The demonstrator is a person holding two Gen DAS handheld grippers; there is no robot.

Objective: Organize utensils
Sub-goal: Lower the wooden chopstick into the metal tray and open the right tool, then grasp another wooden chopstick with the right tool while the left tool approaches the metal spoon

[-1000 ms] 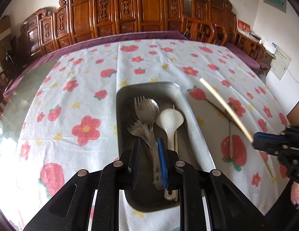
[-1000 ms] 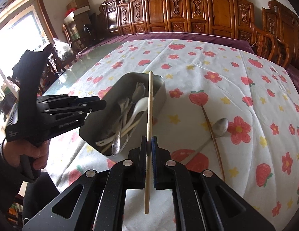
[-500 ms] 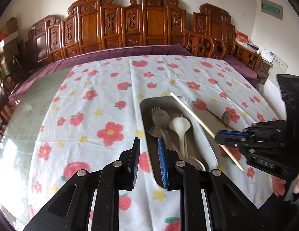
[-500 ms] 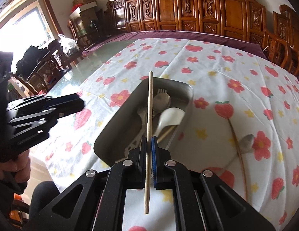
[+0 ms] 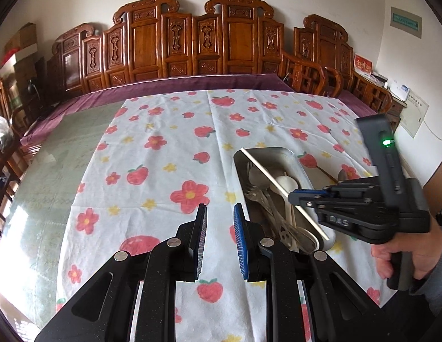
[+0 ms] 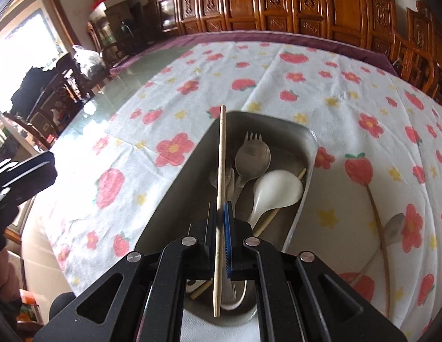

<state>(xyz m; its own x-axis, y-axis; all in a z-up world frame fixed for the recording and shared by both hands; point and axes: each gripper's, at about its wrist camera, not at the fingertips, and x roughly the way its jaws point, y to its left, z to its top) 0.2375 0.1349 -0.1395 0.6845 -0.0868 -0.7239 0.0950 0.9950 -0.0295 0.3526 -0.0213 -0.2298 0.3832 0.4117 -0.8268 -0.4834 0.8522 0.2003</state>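
A metal tray (image 6: 175,182) (image 5: 300,168) on the strawberry tablecloth holds a metal spork (image 6: 252,155), a white spoon (image 6: 278,191), a fork and a chopstick. My right gripper (image 6: 221,213) (image 5: 292,196) is shut on a pale wooden chopstick (image 6: 221,156) (image 5: 266,175) and holds it lengthwise above the tray. My left gripper (image 5: 219,219) is open and empty, over the cloth left of the tray. A dark chopstick (image 6: 377,213) and a metal spoon (image 6: 393,225) lie on the cloth right of the tray.
The table's glass top (image 5: 50,171) is bare on the left of the cloth (image 5: 169,131). Carved wooden chairs (image 5: 221,42) line the far side. The near table edge runs just under both grippers.
My left gripper has let go of the utensils in the tray, opened and drawn back to the left. My right gripper has carried the pale chopstick over the tray.
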